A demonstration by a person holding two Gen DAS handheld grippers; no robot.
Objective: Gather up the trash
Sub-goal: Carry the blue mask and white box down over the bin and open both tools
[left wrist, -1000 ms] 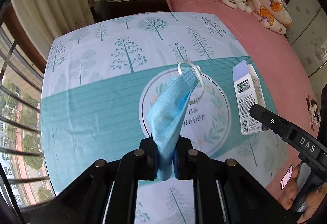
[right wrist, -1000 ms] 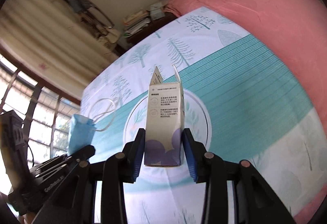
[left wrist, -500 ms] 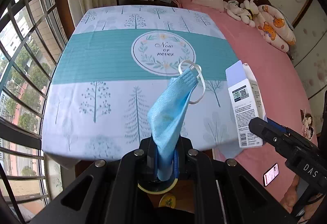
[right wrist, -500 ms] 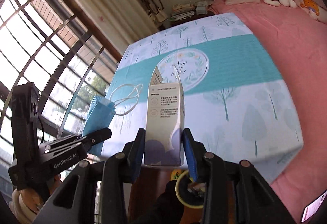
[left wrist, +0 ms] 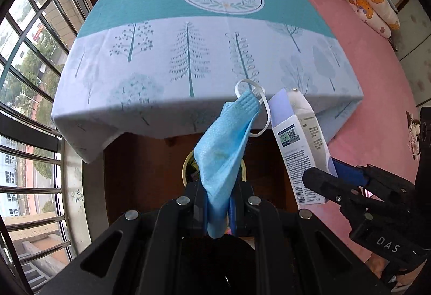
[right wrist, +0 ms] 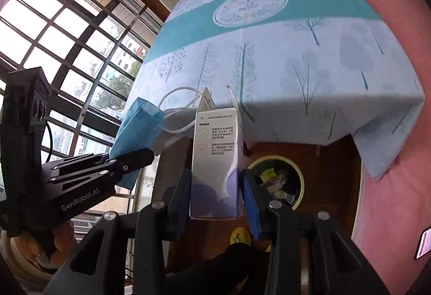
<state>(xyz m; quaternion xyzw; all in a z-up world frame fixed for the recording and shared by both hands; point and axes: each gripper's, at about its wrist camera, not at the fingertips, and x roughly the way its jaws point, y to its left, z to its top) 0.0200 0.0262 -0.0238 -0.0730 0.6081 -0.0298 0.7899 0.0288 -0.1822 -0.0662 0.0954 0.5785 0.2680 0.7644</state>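
Bedroom, cloth-covered bench (left wrist: 188, 58) by window. Left view: left gripper (left wrist: 218, 203) fingers pinched on face mask (left wrist: 223, 149) above bin (left wrist: 188, 163); dangling loops may snag. Right view: right gripper (right wrist: 215, 187) fingers clamp carton (right wrist: 215, 160) beside bin (right wrist: 299, 174); early release misses.

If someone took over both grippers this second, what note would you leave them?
Left gripper: shut on the blue face mask.
Right gripper: shut on the white carton.
Both are held past the table edge, above the yellow-rimmed bin on the floor, which already holds some trash.
Done: both items picked up.
Left: position over the bin and release each.
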